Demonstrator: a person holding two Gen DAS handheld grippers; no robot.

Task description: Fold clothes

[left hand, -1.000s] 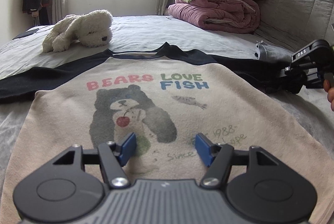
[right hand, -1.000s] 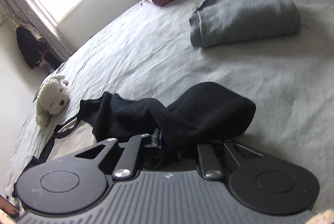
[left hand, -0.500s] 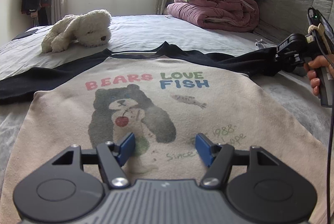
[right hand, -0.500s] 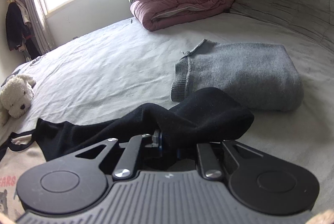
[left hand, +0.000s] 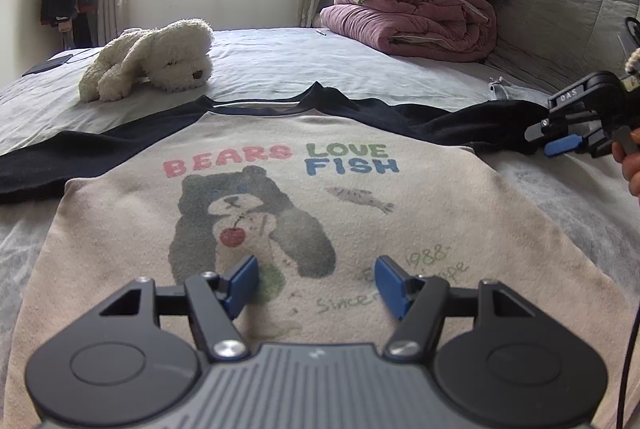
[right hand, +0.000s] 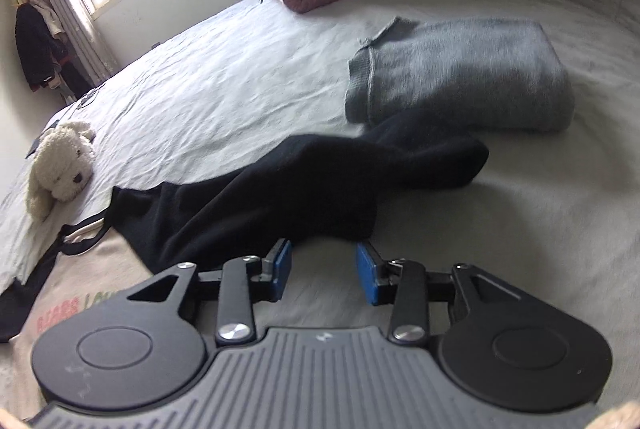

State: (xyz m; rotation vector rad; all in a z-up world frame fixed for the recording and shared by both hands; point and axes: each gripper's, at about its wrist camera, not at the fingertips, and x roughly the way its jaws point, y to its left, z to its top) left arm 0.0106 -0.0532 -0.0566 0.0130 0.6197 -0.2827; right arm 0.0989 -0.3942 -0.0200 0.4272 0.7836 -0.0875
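1. The sweatshirt (left hand: pixel 280 197) lies flat, print up, on the bed (left hand: pixel 280 65), collar far, hem near; its black sleeve (right hand: pixel 320 181) stretches right.
2. A folded grey sweater (right hand: pixel 460 77) touches the cuff; a plush dog (left hand: pixel 152 57) lies far left.
3. The left gripper (left hand: pixel 316 283) hovers released, holding nothing.
4. The right gripper (right hand: pixel 324 269) has just been opening; the sleeve lies beyond its pads.

A soft, faintly pilled cotton sweatshirt (left hand: pixel 420 189) with matt black sleeves lies on a crinkled grey bedsheet (left hand: pixel 280 65). Nearby: a fluffy plush dog (left hand: pixel 156 57), a ribbed grey knit sweater (right hand: pixel 460 77), a quilted mauve duvet (left hand: pixel 420 25). The left tongs (left hand: pixel 316 283) are matt black plastic with blue rubbery pads and shiny metal screws.
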